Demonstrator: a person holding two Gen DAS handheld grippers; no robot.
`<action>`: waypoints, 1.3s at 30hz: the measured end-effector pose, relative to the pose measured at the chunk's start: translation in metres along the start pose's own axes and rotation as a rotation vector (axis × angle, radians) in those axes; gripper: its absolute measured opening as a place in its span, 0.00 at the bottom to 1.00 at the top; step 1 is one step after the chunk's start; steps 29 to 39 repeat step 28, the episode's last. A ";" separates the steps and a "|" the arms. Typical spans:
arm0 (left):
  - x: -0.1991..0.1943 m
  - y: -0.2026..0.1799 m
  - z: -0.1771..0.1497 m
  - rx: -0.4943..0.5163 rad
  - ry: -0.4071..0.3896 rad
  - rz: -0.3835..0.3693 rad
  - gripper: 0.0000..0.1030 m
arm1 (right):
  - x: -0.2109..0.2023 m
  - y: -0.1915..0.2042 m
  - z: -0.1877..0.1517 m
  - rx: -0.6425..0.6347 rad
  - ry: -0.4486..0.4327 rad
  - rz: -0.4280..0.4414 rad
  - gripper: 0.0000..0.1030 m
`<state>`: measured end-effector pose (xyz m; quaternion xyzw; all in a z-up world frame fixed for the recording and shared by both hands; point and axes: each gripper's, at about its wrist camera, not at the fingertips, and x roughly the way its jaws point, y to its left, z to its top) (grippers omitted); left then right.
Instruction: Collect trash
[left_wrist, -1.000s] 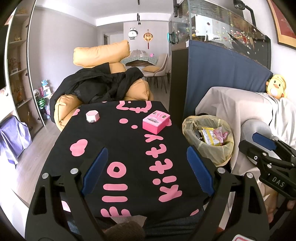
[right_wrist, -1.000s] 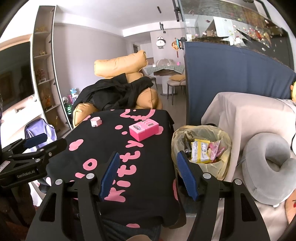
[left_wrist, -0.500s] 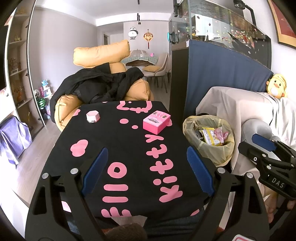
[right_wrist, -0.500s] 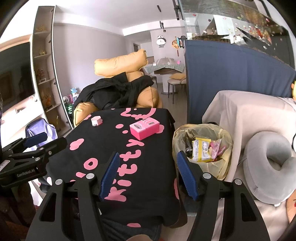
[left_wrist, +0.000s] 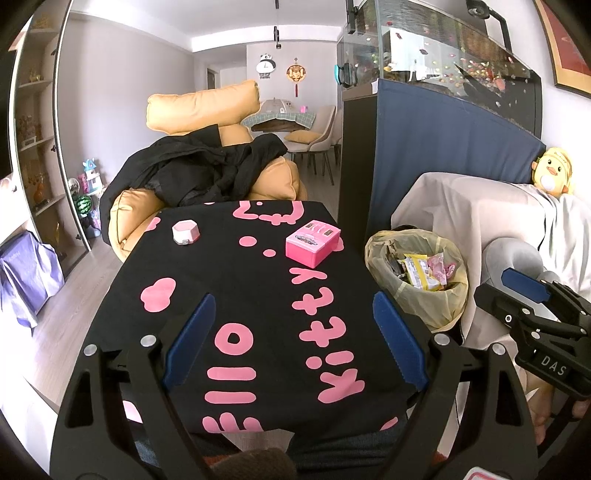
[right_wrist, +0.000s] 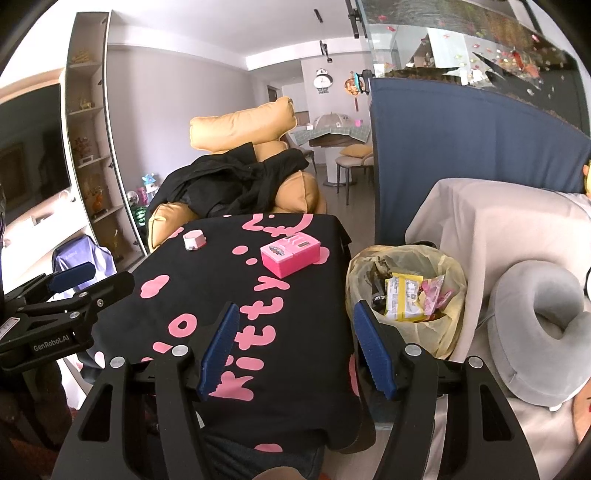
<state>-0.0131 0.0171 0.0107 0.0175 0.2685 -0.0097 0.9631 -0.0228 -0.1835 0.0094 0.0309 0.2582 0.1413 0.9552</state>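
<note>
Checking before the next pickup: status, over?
Left claw and right claw open, empty. Trash bin holds wrappers. Pink box and small pink case sit on the table, unobstructed.

This is a home living room. A tan leather armchair carries a heap of black clothing, a fish tank stands on a dark cabinet, and display shelves line the left wall. A dining table with chairs shows beyond, under a panda wall clock.
</note>
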 end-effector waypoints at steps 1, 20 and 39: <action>0.000 0.000 0.000 0.000 -0.001 0.000 0.81 | 0.000 0.000 0.000 -0.001 0.000 0.000 0.59; 0.003 0.000 0.001 0.007 0.013 0.004 0.81 | 0.002 0.003 -0.004 0.003 0.009 0.003 0.59; 0.054 0.052 0.008 -0.092 0.152 0.065 0.81 | 0.043 0.014 0.001 -0.068 0.068 0.007 0.59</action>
